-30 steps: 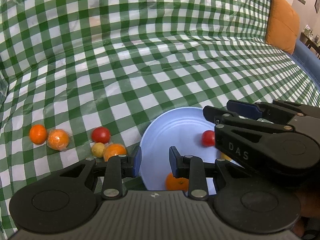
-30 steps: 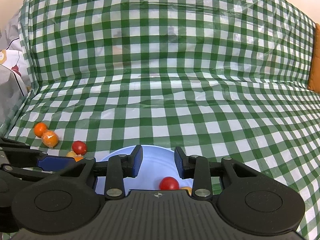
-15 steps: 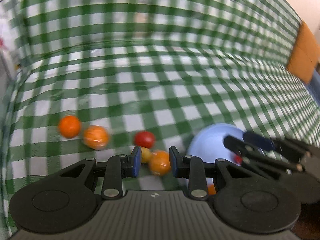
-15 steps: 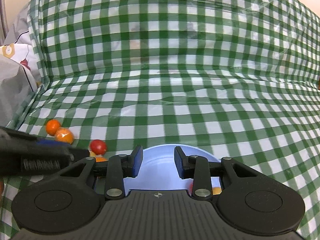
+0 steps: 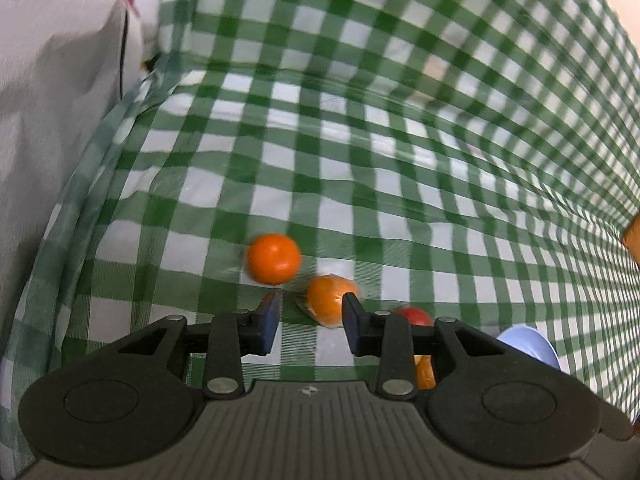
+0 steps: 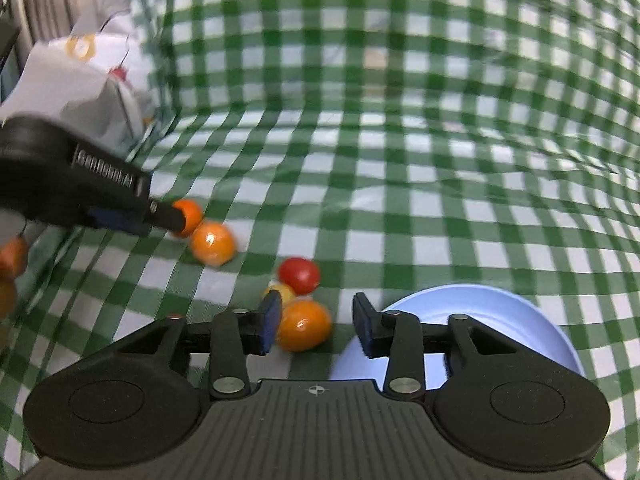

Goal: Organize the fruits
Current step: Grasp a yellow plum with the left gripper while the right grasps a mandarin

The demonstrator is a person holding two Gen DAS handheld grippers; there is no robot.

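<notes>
Red fruit (image 5: 414, 315) half behind left gripper (image 5: 308, 325)

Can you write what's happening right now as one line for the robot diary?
left gripper: open, at wrapped orange | right gripper: open, by orange fruit | blue bowl: right of fruits

5 loose fruits (image 6: 212, 243) (mostly orange)

Left gripper (image 5: 309, 322) held low with fingers apart, right gripper (image 6: 316, 322) likewise parted, nothing clamped
</notes>
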